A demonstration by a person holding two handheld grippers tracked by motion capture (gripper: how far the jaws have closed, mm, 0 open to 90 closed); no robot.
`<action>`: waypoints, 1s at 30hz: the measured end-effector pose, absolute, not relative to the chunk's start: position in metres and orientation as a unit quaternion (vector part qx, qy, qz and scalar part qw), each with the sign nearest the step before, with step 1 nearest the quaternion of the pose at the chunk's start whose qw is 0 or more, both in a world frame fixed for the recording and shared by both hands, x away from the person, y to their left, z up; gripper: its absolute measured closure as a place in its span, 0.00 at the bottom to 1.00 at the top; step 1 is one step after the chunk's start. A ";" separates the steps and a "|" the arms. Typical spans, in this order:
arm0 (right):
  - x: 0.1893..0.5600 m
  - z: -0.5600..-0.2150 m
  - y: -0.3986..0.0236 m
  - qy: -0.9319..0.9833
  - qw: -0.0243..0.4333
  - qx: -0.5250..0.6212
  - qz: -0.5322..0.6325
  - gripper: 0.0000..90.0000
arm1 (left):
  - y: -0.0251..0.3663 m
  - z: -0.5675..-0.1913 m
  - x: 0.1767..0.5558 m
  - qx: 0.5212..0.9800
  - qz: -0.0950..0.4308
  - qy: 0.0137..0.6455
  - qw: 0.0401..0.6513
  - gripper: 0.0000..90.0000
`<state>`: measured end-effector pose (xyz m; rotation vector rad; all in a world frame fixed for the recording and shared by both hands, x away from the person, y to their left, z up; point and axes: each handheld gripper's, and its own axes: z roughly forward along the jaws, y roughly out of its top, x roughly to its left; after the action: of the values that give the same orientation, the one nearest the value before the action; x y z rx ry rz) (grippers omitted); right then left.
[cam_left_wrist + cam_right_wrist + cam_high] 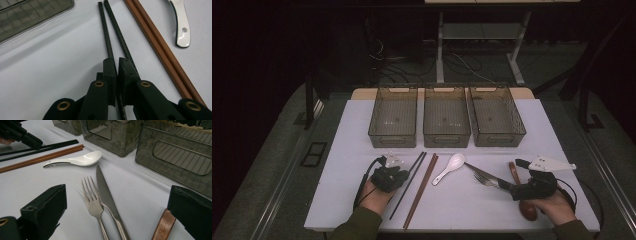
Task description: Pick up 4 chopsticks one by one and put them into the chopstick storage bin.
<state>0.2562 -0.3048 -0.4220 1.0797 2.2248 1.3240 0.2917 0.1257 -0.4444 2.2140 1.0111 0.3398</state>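
Note:
My left gripper (402, 172) (117, 60) lies low over the black chopsticks (409, 182) (107, 37), its jaws nearly together with a black chopstick showing in the narrow gap. Brown chopsticks (422, 190) (155, 42) lie just to their right, then a white spoon (451, 166) (182, 27). My right gripper (517, 178) (117, 191) stands open near the table, its jaws wide apart. A fork (91, 197) and a knife (105, 192) lie side by side between those jaws, untouched. A wooden spoon's handle (163, 225) runs up beside the right jaw.
Three smoky plastic bins (393, 141) (446, 141) (498, 141) stand in a row at the back of the white table (362, 125). The wooden spoon's bowl (527, 207) lies near the front edge by the right hand. Desk legs and cables stand beyond the table.

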 end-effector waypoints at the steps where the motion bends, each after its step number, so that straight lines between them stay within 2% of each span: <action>1: 0.256 -0.422 -0.305 0.782 0.167 0.380 0.465 0.03 | 0.126 -0.444 0.292 0.849 0.131 0.388 0.334 0.94; 10: 0.256 -0.422 -0.306 0.780 0.168 0.380 0.467 0.03 | 0.125 -0.443 0.293 0.854 0.136 0.377 0.331 0.95; 30: 0.256 -0.422 -0.305 0.781 0.166 0.379 0.468 0.03 | 0.148 -0.430 0.299 0.845 0.081 0.367 0.379 0.95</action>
<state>0.2564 -0.3052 -0.4220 1.0786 2.2247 1.3313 0.2987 0.1483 -0.4297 2.1597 0.9379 0.2062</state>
